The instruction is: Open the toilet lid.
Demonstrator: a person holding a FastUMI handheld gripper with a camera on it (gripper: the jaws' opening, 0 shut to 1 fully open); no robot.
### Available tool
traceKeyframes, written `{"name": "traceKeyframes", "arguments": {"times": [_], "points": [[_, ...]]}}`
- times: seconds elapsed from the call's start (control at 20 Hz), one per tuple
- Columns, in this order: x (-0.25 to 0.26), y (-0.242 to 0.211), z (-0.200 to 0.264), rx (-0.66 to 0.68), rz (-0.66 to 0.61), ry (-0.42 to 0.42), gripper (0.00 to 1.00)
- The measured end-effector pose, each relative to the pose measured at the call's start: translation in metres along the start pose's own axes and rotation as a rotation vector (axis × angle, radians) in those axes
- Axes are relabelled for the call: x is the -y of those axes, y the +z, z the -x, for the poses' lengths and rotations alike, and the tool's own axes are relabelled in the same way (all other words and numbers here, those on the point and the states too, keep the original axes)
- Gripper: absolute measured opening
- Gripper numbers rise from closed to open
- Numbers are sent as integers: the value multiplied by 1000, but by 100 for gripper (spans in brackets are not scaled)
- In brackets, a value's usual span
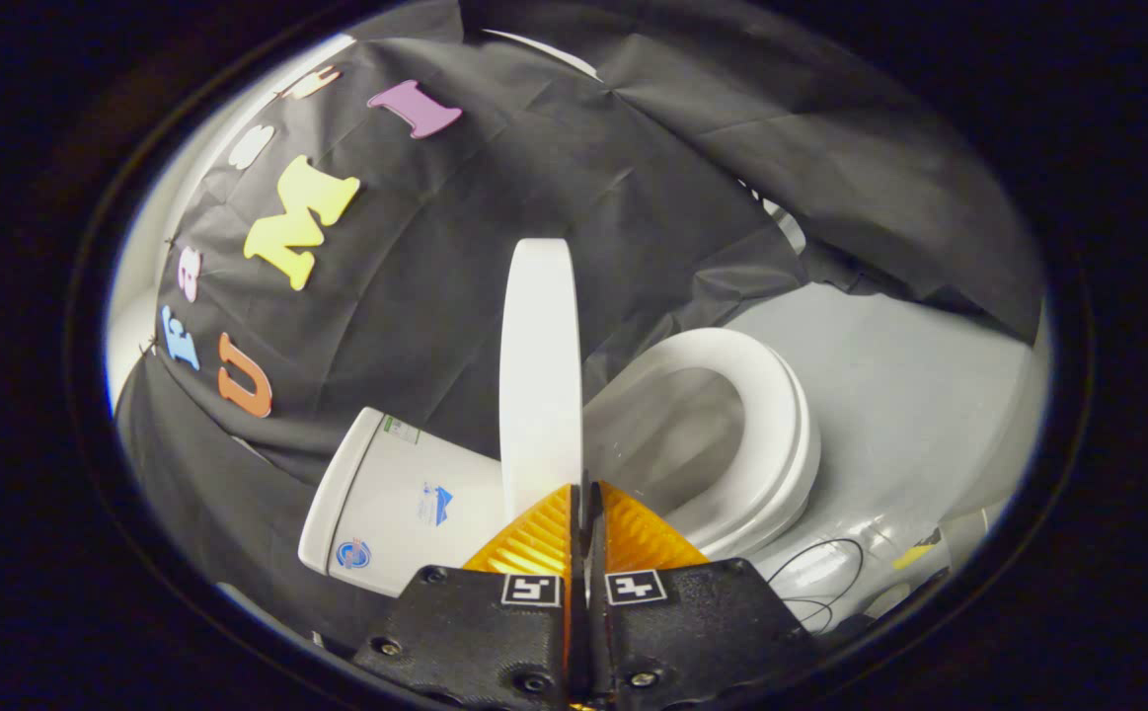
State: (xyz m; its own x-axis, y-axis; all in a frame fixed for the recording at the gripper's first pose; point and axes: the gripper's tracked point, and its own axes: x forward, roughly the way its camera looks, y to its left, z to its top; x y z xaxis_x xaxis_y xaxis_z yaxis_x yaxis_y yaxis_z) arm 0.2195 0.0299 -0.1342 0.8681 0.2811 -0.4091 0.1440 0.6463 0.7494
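Note:
The white toilet lid (pixel 541 365) stands raised off the seat and shows edge-on just ahead of my fingers. My gripper (pixel 585 491) is shut, its two fingers pressed together with nothing visible between them. The tips lie against the lid's near end, which the finger on the tank's side partly hides. On the other side of the lid lies the white seat ring (pixel 776 425) around the open bowl (pixel 667 444). The white tank (pixel 401 504) sits on the lid's far side from the seat, with small stickers on it.
Pale grey floor (pixel 909 385) spreads beyond the seat. A thin dark cable (pixel 823 571) loops on the floor by the toilet's base, with a small yellow-and-black piece (pixel 917 549) near it. The black booth cloth (pixel 495 207) hangs close behind the tank.

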Motion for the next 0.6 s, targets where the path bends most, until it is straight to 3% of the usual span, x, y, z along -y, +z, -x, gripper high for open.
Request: {"name": "traceKeyframes", "arguments": {"times": [0.6], "points": [[-48, -6, 7, 43, 148, -66, 4]]}}
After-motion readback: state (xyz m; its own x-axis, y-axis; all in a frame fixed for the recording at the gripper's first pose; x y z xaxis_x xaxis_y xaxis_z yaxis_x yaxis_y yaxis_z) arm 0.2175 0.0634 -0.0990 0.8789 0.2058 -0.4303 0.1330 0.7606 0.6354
